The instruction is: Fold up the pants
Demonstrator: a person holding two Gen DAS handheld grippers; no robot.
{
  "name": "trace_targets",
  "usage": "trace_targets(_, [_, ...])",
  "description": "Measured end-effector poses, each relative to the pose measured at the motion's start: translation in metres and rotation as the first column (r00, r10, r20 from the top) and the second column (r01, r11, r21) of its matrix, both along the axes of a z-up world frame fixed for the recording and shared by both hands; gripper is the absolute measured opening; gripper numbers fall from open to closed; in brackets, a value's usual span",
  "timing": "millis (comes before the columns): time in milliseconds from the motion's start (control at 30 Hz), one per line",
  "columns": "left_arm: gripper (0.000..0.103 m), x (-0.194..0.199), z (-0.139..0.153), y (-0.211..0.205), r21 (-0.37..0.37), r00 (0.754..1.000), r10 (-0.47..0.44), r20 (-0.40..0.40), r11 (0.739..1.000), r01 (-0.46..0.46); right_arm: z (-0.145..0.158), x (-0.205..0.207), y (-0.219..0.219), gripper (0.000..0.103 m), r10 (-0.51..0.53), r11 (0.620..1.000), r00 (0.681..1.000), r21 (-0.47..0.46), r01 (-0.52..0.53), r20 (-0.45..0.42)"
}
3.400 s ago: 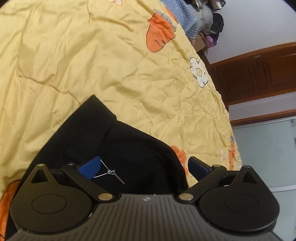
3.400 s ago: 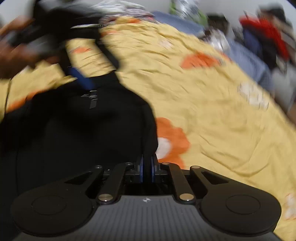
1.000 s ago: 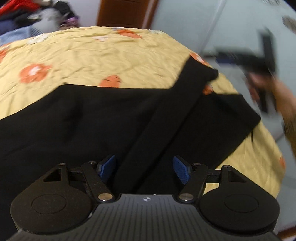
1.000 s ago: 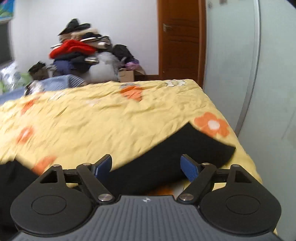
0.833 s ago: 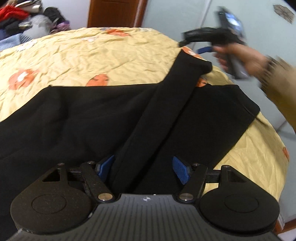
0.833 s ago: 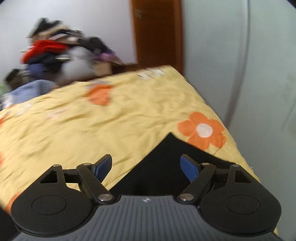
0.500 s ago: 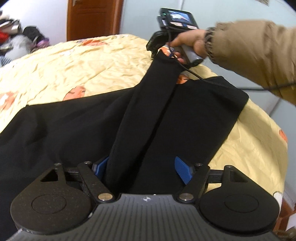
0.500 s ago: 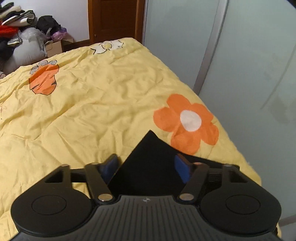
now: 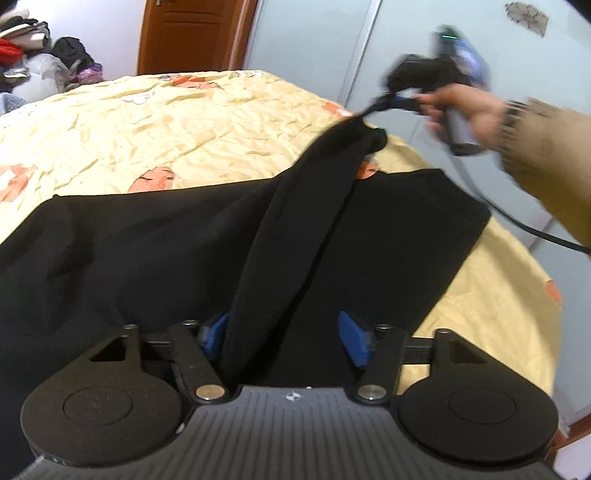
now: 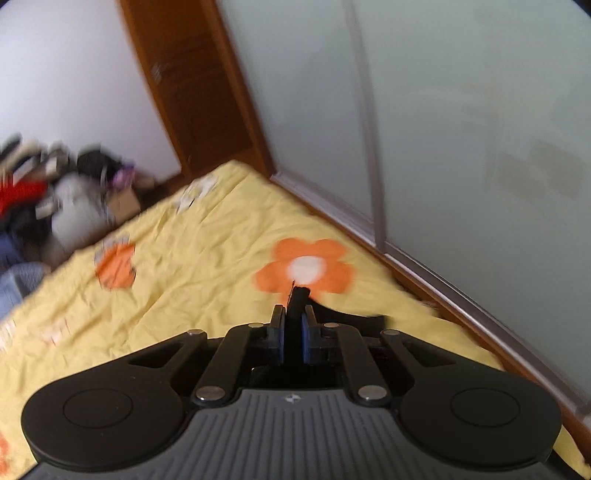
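Bed [image 9: 192, 122]: yellow flowered cover, carries everything; nothing on it blocks the work.
Pants [image 9: 155, 251]: black, spread across the near half of the bed from 9 to 3 o'clock in the left wrist view; one leg [image 9: 295, 221] rises as a band from 6 towards 1 o'clock.
Progress: judged early; leg ends taken up, no finished fold visible, the carry-over and flattening remain.
Right gripper [image 10: 293, 332]: fingers together, clamped on the leg's far tip; the person's hand [image 9: 465, 107] holds it at 1 o'clock.
Left gripper [image 9: 284, 332]: fingers closing, the leg's near end between them, pads not yet pressing.
Surroundings: clothes pile [image 9: 33, 59] at 10 o'clock, wooden door [image 9: 192, 33] at 12, glass panels [image 10: 461, 129] beside the bed edge, well apart from the pants.
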State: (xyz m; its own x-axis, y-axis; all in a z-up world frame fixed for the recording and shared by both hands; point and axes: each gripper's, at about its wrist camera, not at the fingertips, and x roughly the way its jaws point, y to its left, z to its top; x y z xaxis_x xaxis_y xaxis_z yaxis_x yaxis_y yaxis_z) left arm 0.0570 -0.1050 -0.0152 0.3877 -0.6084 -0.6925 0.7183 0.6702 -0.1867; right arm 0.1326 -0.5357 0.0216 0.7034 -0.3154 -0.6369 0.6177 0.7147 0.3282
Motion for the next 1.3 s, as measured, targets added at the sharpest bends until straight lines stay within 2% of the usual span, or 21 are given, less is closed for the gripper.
trace_targets(33, [0.046, -0.001, 0.0, -0.001, 0.013, 1.0, 0.012, 0.016, 1.0, -0.012, 0.001, -0.018, -0.006, 0.006, -0.013, 1.0, 0.999, 0.018, 0.013, 0.03])
trace_targets(100, [0.012, -0.003, 0.0, -0.004, 0.037, 0.999, 0.035, 0.041, 0.999, -0.037, -0.001, -0.053, -0.015, 0.006, -0.044, 0.998, 0.997, 0.042, 0.041, 0.068])
trace_targets(200, [0.004, -0.003, 0.0, -0.004, 0.028, 0.998, 0.051, 0.032, 0.998, -0.052, -0.008, -0.104, -0.029, 0.006, -0.09, 0.992, 0.989, 0.099, 0.079, 0.12])
trace_targets(400, [0.003, -0.014, 0.005, -0.002, 0.03, 0.996, 0.066, 0.061, 0.997, -0.068, -0.024, -0.181, -0.042, 0.006, -0.161, 0.972, 0.965, 0.205, 0.118, 0.207])
trace_targets(500, [0.003, -0.021, 0.008, 0.001, 0.033, 0.995, 0.057, 0.082, 0.998, -0.06, -0.031, -0.206, -0.037, 0.006, -0.162, 0.969, 0.962, 0.217, 0.114, 0.22])
trace_targets(633, [0.003, -0.026, 0.009, 0.003, 0.051, 0.997, 0.044, 0.07, 0.998, -0.048, -0.046, -0.234, -0.038, 0.006, -0.193, 0.958, 0.956, 0.252, 0.135, 0.222])
trace_targets(900, [0.003, -0.039, 0.001, -0.006, 0.124, 0.993, 0.002, 0.115, 0.992, -0.016, -0.079, -0.254, -0.043, 0.006, -0.226, 0.94, 0.957, 0.298, 0.165, 0.184])
trace_targets(1033, [0.003, -0.042, 0.002, -0.006, 0.131, 0.993, 0.0, 0.12, 0.991, -0.016, -0.078, -0.256, -0.039, 0.006, -0.209, 0.95, 0.961, 0.268, 0.157, 0.179])
trace_targets(1233, [0.003, -0.052, 0.001, -0.008, 0.167, 0.984, -0.043, 0.17, 0.986, 0.015, -0.08, -0.256, -0.039, 0.006, -0.196, 0.959, 0.965, 0.238, 0.153, 0.172])
trace_targets(1300, [0.007, -0.055, 0.001, -0.008, 0.189, 0.979, -0.08, 0.185, 0.981, 0.044, -0.08, -0.256, -0.04, 0.006, -0.191, 0.963, 0.968, 0.224, 0.152, 0.166])
